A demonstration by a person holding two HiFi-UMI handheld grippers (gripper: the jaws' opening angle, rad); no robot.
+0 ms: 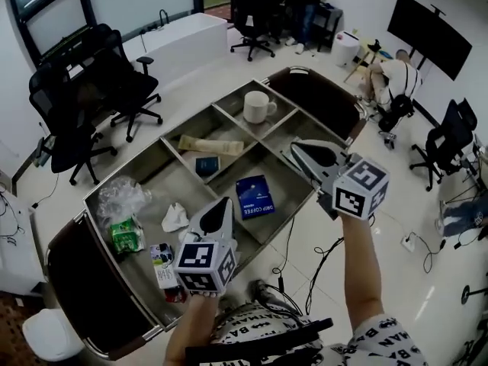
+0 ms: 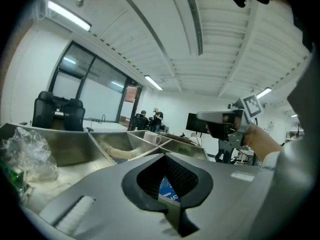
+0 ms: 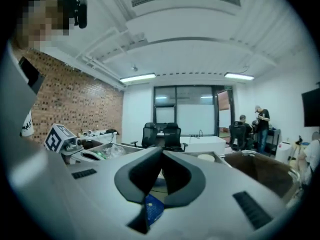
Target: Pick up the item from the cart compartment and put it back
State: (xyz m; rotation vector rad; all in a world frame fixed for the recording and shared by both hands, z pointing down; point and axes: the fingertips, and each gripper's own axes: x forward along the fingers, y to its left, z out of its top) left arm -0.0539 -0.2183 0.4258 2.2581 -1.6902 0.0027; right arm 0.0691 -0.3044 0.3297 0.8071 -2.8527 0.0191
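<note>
A steel cart with several compartments stands below me. A blue coffee packet lies flat in a near compartment; it shows through the jaw gaps in the left gripper view and the right gripper view. My left gripper hovers over the cart's near side, just left of the packet, jaws shut and empty. My right gripper is held above the cart's right rim, beyond the packet, jaws shut with nothing between them. Neither gripper touches the packet.
Other compartments hold a white mug, a tan paper packet, a small dark box, a clear plastic bag, a green packet and a crumpled tissue. Office chairs, a white table and floor cables surround the cart.
</note>
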